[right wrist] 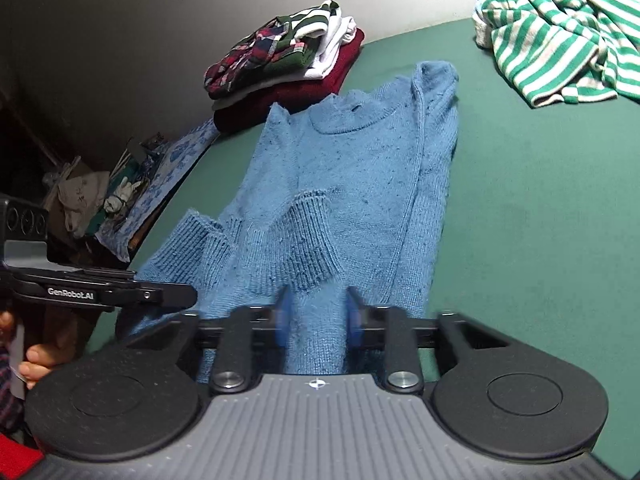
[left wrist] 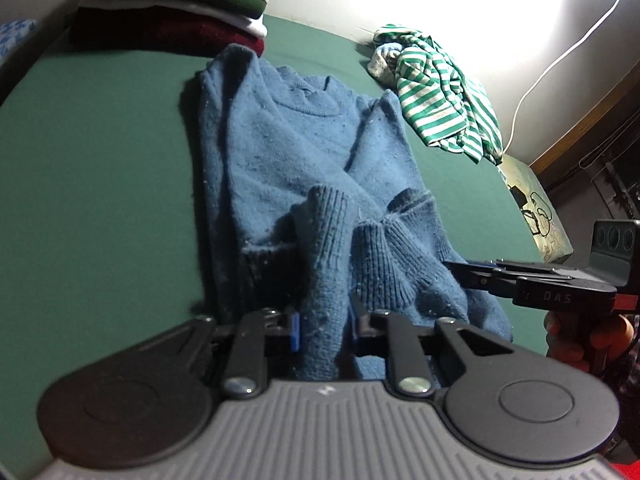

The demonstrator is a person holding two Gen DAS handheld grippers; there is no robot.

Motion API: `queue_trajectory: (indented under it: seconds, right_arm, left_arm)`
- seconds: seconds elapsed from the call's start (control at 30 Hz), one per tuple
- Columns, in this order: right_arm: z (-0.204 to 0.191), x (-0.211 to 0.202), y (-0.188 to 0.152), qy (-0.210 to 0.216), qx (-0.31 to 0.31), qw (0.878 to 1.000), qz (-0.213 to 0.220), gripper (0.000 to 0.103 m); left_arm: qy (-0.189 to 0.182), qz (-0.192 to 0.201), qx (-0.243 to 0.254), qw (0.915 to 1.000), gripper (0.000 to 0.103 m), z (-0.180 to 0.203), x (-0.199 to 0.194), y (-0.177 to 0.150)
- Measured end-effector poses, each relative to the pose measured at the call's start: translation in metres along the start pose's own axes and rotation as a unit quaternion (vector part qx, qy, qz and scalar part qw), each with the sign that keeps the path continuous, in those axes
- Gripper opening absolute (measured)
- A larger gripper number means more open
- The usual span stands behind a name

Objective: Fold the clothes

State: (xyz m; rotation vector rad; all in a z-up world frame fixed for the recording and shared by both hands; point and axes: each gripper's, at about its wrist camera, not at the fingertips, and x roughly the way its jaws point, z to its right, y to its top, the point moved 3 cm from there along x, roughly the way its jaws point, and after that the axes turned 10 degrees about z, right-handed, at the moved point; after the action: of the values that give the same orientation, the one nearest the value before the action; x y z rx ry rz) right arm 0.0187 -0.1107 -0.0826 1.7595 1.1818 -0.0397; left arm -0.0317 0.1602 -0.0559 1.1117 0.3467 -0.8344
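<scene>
Blue knit sweater [left wrist: 296,152] lies on the green desk [left wrist: 92,184], collar away from the person, both sleeves folded in over the body w/ ribbed cuffs near the hem; near edge of the hem is bunched up toward the grippers.

Left gripper [left wrist: 324,326]: fingers narrow, pinched on a raised fold of the sweater's hem area; blue pads [left wrist: 295,328] press the knit from both sides. Right gripper [right wrist: 316,316]: fingers also narrow, clamped on a fold of the same sweater at its near edge; pads there are motion-blurred. In the left wrist view the right gripper [left wrist: 472,276] comes in from the right side, its tips at the sweater's edge; a hand [left wrist: 576,340] wraps its handle. In the right wrist view the left gripper [right wrist: 176,294] shows at left, tips at the sweater, w/ a hand [right wrist: 36,360] below it.

No real containers in sight; the nearest thing to holders are piles: a folded stack [right wrist: 288,60] at the far corner of the desk, plaid shirt on top, then dark green, white, w/ a maroon garment at the bottom, touching or just beside the sweater's shoulder; a crumpled green-and-white striped shirt [left wrist: 440,96] loose on the far right of the desk, apart from the sweater. Beyond the desk's left edge, a blue-patterned cloth [right wrist: 176,160] & some clutter, too dim to name. White cable [left wrist: 560,56] runs down the wall under a bright light.
</scene>
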Motion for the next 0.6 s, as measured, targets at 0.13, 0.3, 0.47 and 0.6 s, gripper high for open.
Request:
queue_trajectory:
  seconds: [0.13, 0.3, 0.47, 0.6]
  right_arm:
    - [0.003, 0.001, 0.003, -0.017, 0.009, 1.0, 0.02, 0.009]
    - [0.007, 0.002, 0.006, -0.037, 0.02, 0.998, 0.046, 0.009]
    - [0.011, 0.004, 0.009, -0.058, 0.031, 0.995, 0.071, 0.009]
    - [0.014, 0.003, 0.009, -0.074, 0.035, 0.993, 0.08, 0.008]
  left_arm:
    - [-0.005, 0.022, 0.009, 0.9997, 0.012, 0.003, -0.008, 0.01]
    - [-0.009, 0.063, 0.016, 0.9978, 0.012, 0.002, -0.011, 0.032]
    - [0.012, 0.051, 0.011, 0.9985, 0.013, -0.015, 0.021, 0.032]
    - [0.005, 0.053, -0.01, 0.9985, 0.02, -0.026, 0.034, 0.026]
